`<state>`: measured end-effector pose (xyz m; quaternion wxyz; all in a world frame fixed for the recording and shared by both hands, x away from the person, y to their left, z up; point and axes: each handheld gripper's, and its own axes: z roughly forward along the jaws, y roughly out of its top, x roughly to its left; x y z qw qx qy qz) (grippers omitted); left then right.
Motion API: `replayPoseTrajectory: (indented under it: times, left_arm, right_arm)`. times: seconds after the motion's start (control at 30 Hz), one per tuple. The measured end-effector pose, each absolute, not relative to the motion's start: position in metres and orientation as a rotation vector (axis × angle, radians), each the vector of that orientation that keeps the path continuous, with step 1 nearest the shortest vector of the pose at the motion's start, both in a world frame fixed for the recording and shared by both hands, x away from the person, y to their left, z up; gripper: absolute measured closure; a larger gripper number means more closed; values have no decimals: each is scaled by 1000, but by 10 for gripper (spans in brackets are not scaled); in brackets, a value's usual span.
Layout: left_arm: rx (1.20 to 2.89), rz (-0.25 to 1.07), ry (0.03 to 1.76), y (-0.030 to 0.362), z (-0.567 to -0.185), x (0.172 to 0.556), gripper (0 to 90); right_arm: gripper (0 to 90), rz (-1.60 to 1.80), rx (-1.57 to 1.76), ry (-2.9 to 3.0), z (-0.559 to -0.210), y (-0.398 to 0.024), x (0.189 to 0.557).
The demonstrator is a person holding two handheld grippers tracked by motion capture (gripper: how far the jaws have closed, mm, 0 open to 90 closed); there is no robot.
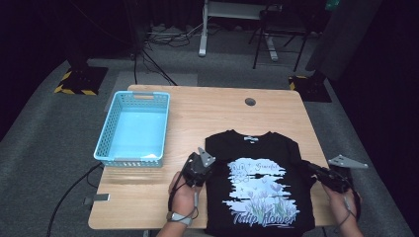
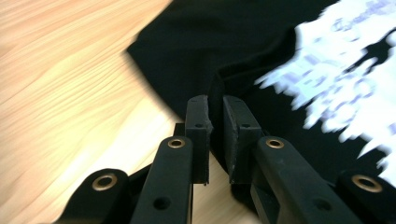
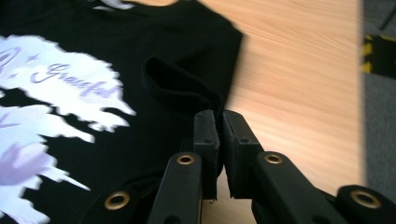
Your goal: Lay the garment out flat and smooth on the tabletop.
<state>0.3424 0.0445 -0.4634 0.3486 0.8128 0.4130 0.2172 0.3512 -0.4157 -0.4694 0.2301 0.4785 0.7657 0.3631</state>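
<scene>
A black T-shirt (image 1: pixel 257 182) with a pale blue print and lettering lies flat on the wooden table (image 1: pixel 207 111), collar away from me. My left gripper (image 1: pixel 206 170) sits at the shirt's left edge, its jaws shut on a pinched fold of the black T-shirt (image 2: pixel 196 56). At the shirt's right edge, my right gripper (image 1: pixel 310 170) is likewise shut on a raised fold of the black T-shirt (image 3: pixel 173 84). In the left gripper view the left gripper (image 2: pixel 215 109) pinches fabric between its pads. The right gripper (image 3: pixel 219 122) does the same in the right gripper view.
A light blue plastic basket (image 1: pixel 106 143) stands on the table's left half, beyond my left hand. A round cable hole (image 1: pixel 250 101) sits near the table's far edge. Bare wood lies between basket and shirt. Grey carpet, cables and stand legs surround the table.
</scene>
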Motion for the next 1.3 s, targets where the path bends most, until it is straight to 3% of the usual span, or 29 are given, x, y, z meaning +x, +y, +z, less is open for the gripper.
replayPoseTrajectory:
  times: [0.1, 0.23, 0.43, 0.57, 0.9, 0.97, 1.03, 1.07, 1.13, 1.2, 1.3]
  left_arm:
    - [2097, 587, 1128, 67, -470, 333, 807]
    - [2071, 586, 1245, 100, -484, 319, 750]
    - [1996, 583, 1337, 128, -482, 297, 568]
    - [1999, 593, 1269, 112, -472, 298, 494]
    - [2111, 635, 1152, 59, -471, 330, 286]
    - [2133, 640, 1139, 55, -474, 339, 322]
    - [2159, 657, 1129, 51, -477, 348, 448]
    - [2178, 654, 1115, 49, -478, 351, 600]
    - [2207, 689, 1109, 47, -478, 356, 780]
    - [2193, 722, 1145, 53, -473, 356, 827]
    - [2141, 777, 1209, 74, -461, 346, 828]
  right_arm:
    - [820, 1015, 1400, 2045, -474, -440, 344]
    - [706, 993, 1509, 1967, -486, -469, 331]
    - [432, 1024, 1618, 1854, -492, -497, 315]
    - [386, 1052, 1539, 1876, -483, -485, 316]
    - [370, 1119, 1397, 2007, -477, -440, 321]
    - [370, 1129, 1401, 2012, -477, -440, 319]
    - [370, 1138, 1401, 2013, -477, -440, 316]
    - [369, 1142, 1399, 2012, -477, -439, 314]
    - [370, 1147, 1399, 2011, -477, -439, 310]
    - [370, 1156, 1404, 2005, -477, -439, 308]
    - [371, 1163, 1404, 2007, -477, -440, 308]
